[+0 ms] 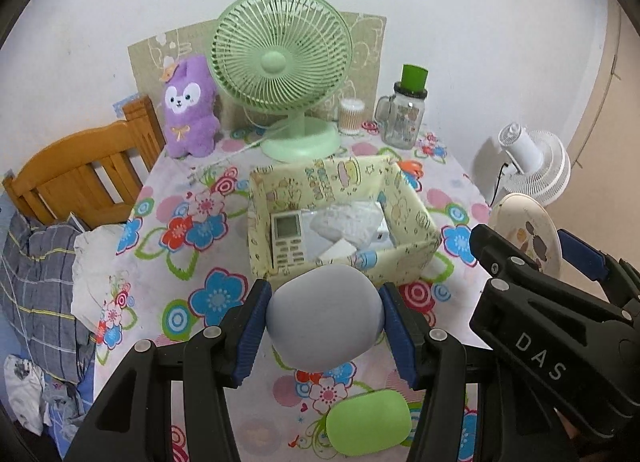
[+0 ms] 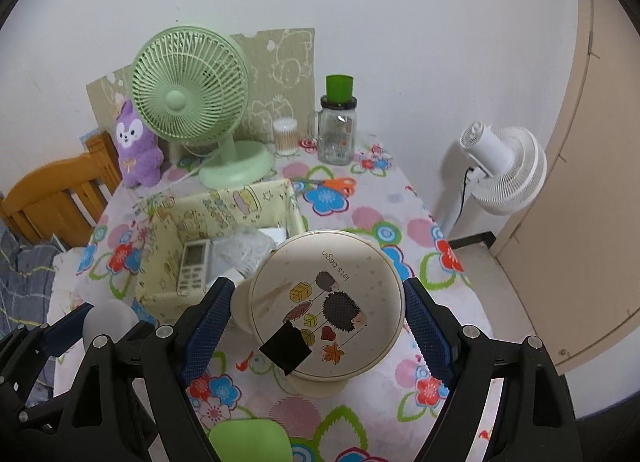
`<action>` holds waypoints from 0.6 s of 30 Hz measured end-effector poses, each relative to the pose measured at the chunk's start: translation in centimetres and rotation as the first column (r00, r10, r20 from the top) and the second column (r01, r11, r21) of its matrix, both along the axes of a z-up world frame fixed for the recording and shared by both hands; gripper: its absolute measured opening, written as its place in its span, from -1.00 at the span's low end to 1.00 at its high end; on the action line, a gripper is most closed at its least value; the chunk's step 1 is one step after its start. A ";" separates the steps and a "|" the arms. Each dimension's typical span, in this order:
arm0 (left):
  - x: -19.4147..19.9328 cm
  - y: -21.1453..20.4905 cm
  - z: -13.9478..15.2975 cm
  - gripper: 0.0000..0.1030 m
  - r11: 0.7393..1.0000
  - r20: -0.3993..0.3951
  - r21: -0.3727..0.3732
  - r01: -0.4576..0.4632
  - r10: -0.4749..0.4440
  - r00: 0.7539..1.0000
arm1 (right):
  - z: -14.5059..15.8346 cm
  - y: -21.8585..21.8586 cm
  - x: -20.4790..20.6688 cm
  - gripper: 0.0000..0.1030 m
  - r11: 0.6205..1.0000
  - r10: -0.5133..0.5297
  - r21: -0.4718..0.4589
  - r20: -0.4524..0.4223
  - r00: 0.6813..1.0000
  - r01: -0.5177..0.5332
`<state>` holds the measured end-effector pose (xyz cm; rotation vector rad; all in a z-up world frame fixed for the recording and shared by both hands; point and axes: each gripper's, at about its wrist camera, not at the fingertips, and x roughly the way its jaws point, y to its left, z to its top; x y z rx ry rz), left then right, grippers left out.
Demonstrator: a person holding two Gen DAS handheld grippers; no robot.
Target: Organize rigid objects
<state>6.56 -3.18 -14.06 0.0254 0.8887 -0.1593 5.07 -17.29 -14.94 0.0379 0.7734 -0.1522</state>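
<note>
We hold a grey egg [image 1: 324,316] in our left gripper [image 1: 325,326], its blue pads [image 1: 251,332] pressed on either side. The egg's long axis runs away from the camera, its rounder end toward the yellow box [image 1: 416,217], and it hangs above the flowered counter [image 1: 208,262], just short of the box's near wall.

Our right gripper [image 2: 318,324] is clenched on a round cream tin [image 2: 326,304]. The tin's lid faces up toward the camera, tilted a little, with the hedgehog print running across it and a black square patch [image 2: 286,346] at its near edge. The right gripper's pads [image 2: 426,326] touch the tin's rim on the left and right. The tin sits clear of the counter, over the box's near right corner.

Both grippers point steeply down and forward, side by side; in the left wrist view the right one shows at the right edge with the tin between its fingers.

Inside the box lie a white remote [image 1: 287,238], long axis pointing toward the near wall, and a crumpled clear bag [image 1: 346,221] beside it. A green oval case [image 1: 368,422] lies on the counter below the egg, long axis across the view. Behind the box stand a green fan [image 1: 280,73], a purple plush [image 1: 188,109] and a glass jar [image 1: 404,117].
</note>
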 end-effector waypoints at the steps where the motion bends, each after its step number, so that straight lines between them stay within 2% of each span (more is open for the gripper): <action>1: 0.0 0.0 0.2 0.11 1.000 0.003 -0.004 -0.003 0.003 1.000 | 0.2 0.0 0.0 0.65 1.000 0.001 -0.002 0.003 1.000 -0.001; 18: 0.7 -0.4 2.2 0.11 0.999 0.043 -0.013 -0.034 0.035 0.998 | 2.3 -0.4 1.2 0.65 1.000 0.027 -0.008 0.023 0.999 -0.027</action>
